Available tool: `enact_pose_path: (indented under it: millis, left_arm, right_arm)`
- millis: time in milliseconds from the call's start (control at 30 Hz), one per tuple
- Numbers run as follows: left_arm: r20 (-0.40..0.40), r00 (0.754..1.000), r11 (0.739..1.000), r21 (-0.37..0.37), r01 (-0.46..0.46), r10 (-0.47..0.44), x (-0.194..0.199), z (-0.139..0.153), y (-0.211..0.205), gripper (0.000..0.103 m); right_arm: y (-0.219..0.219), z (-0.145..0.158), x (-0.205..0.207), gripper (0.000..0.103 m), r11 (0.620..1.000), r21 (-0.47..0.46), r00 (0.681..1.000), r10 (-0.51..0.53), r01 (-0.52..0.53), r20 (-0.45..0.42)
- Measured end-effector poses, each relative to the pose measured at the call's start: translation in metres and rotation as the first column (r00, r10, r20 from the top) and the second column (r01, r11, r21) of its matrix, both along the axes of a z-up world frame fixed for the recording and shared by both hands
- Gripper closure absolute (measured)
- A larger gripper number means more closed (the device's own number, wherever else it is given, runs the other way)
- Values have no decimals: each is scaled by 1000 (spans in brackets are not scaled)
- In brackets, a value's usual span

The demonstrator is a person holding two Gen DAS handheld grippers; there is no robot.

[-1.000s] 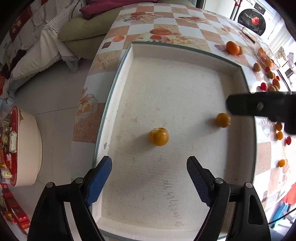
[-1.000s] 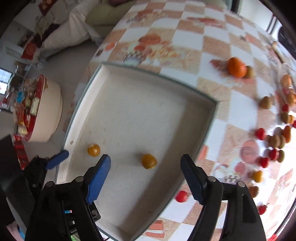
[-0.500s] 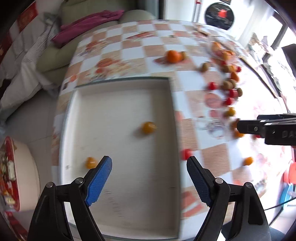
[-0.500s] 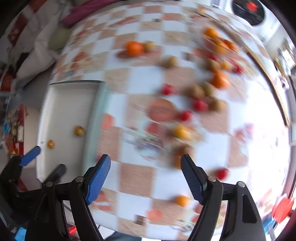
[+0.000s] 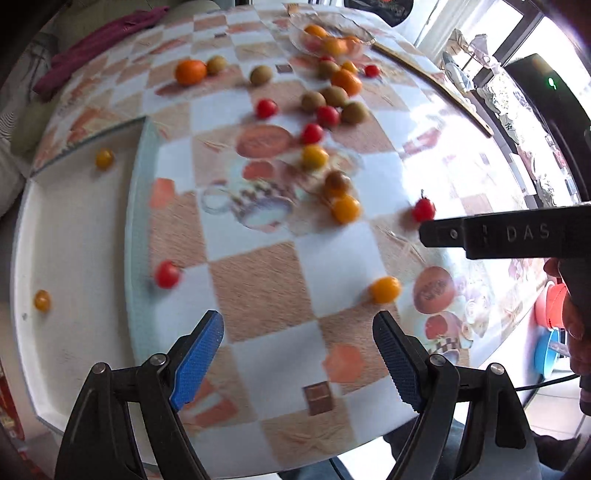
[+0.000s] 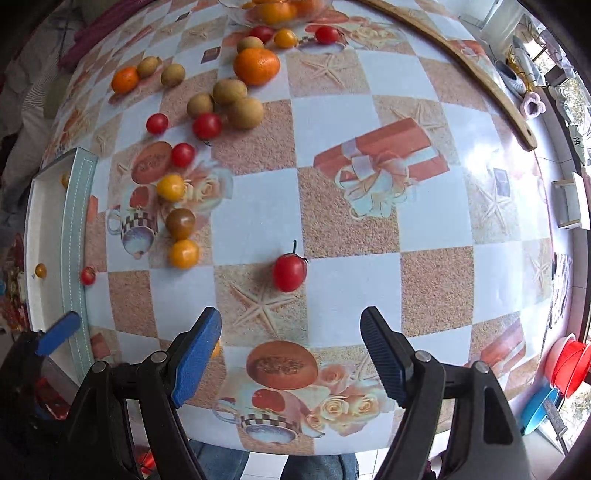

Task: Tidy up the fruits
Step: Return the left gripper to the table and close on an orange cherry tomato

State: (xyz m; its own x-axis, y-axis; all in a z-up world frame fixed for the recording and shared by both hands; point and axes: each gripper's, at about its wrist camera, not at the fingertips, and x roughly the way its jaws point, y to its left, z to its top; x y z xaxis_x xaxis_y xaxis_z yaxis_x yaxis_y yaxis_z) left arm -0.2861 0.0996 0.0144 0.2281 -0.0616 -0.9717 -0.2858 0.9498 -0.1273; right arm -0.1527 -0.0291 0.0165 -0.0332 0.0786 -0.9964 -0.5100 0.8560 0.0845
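I note my right gripper (image 6: 291, 343) pointing straight down over a red tomato (image 6: 289, 272), jaws apart, empty; my left gripper (image 5: 298, 354) likewise wide, empty.

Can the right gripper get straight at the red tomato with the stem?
Probably yes. The right gripper is open and empty, the red tomato lies alone just ahead of it on bare tablecloth, and no other fruit crowds it.

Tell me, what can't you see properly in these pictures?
- Glass bowl, right wrist view: the top edge cuts it off, so its fruit can't be counted.
- White tray, right wrist view: the left edge crops it.
- Fruit near the brown ones, left wrist view: blurred.
- Small orange fruit, right wrist view: mostly behind the right tool.
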Motion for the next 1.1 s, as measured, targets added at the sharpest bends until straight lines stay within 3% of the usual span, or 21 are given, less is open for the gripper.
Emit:
enact_pose_path:
  millis: [67, 300, 533, 633, 767, 967, 1067, 1100]
  left_arm:
    - [-5, 1000, 1000, -11, 1, -1, 2, -7, -10, 19]
    - [-13, 1000, 999, -31, -23, 22, 15, -22, -27, 19]
    - [-24, 1000, 1000, -13, -20, 20, 30, -31, -38, 19]
    - [-42, 999, 1000, 15, -12, 13, 37, -34, -44, 19]
    - [-67, 998, 999, 51, 4, -1, 45, -36, -51, 19]
    - [-80, 997, 996, 93, 4, 4, 58, -37, -63, 31]
    - [-63, 998, 997, 81, -1, 6, 58, -34, -59, 47]
    - [-52, 999, 998, 61, 5, -2, 59, -32, -58, 57]
  right_arm:
    - [-4, -3, 2, 24, 1000, 7, 1000, 8, -8, -9]
    - [-9, -16, 15, 52, 999, 40, 999, 39, -38, -30]
    - [-1, -24, 26, 62, 994, 68, 996, 85, -82, -36]
    - [-3, -26, 30, 80, 994, 67, 996, 86, -83, -36]
    - [-5, -21, 30, 81, 994, 74, 996, 83, -80, -44]
    - [-14, -18, 34, 81, 996, 80, 998, 52, -48, -47]
    - [-23, -15, 36, 81, 996, 84, 998, 31, -27, -50]
    - [-25, -12, 33, 81, 996, 85, 999, 25, -20, -49]
